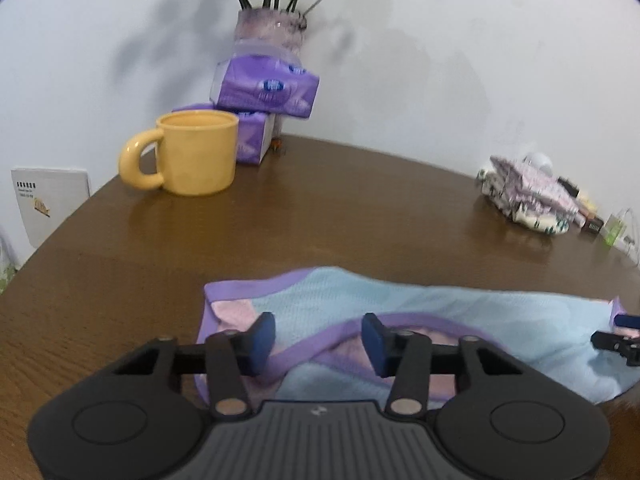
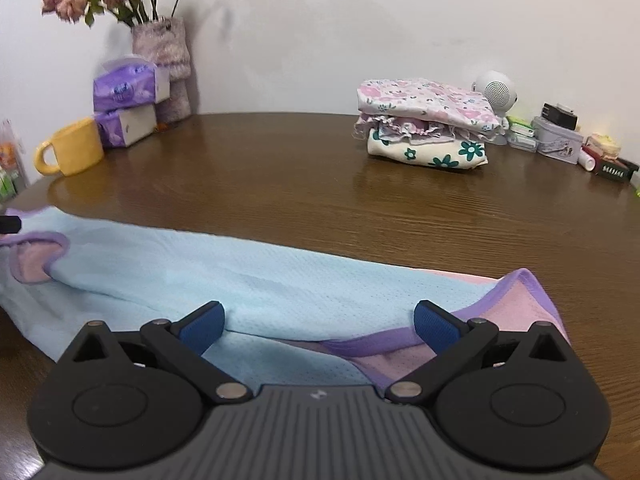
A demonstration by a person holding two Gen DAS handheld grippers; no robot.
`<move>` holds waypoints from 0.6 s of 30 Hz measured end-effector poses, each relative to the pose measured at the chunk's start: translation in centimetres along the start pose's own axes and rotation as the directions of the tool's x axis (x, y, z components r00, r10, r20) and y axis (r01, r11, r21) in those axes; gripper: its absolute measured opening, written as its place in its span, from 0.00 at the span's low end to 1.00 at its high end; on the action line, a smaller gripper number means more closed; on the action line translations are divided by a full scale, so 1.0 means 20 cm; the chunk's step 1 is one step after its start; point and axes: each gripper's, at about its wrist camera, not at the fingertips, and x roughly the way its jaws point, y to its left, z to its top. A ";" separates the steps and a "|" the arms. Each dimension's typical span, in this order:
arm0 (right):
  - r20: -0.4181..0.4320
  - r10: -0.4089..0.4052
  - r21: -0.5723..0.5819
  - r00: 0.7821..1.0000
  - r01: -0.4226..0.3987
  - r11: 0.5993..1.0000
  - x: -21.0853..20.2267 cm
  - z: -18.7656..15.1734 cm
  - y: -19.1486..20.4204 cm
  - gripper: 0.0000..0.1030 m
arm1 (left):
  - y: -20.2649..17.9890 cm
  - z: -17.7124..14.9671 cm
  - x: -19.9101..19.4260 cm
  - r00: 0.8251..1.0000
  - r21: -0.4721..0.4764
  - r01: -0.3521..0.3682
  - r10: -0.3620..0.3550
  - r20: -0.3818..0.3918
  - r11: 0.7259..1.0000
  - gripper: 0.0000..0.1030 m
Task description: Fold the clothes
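Left hand-held gripper (image 1: pixel 318 344) and right hand-held gripper (image 2: pixel 318 326) both stand open, holding nothing, over a blue garment (image 2: pixel 240 284) lying doubled lengthwise, apparently, on the worktop (image 2: pixel 320 200). A stack (image 2: pixel 426 124) of folded clothes sits well apart. This garment seems partly folded; further folds likely remain.

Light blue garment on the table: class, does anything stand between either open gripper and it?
Nothing visible does. The left gripper and right gripper hang open directly over the light blue garment; the yellow mug stands well beyond.
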 end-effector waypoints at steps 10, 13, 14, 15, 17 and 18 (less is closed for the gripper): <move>-0.033 -0.001 -0.003 0.999 0.001 1.000 0.03 -0.01 0.00 1.00 | -0.02 -0.02 0.02 1.000 0.033 -0.017 0.017 0.000 0.999 0.54; -0.033 0.000 -0.002 0.999 0.000 1.000 0.03 -0.01 0.00 1.00 | -0.03 -0.02 0.01 1.000 0.037 -0.011 0.011 0.007 0.999 0.62; -0.033 0.000 -0.002 0.999 0.000 1.000 0.03 -0.01 0.00 1.00 | -0.03 -0.02 0.01 1.000 0.039 -0.009 0.009 0.009 0.999 0.62; -0.033 0.001 -0.001 0.999 -0.001 1.000 0.03 -0.01 0.00 1.00 | -0.03 -0.02 0.01 1.000 0.040 -0.007 0.007 0.011 0.999 0.62; -0.033 0.001 -0.002 0.999 -0.002 1.000 0.03 -0.01 0.00 1.00 | -0.04 -0.02 0.01 1.000 0.043 -0.003 0.003 0.016 0.999 0.62; -0.033 0.001 -0.002 0.999 -0.001 1.000 0.03 -0.01 0.00 1.00 | -0.04 -0.02 0.01 1.000 0.042 0.000 -0.001 0.020 0.999 0.62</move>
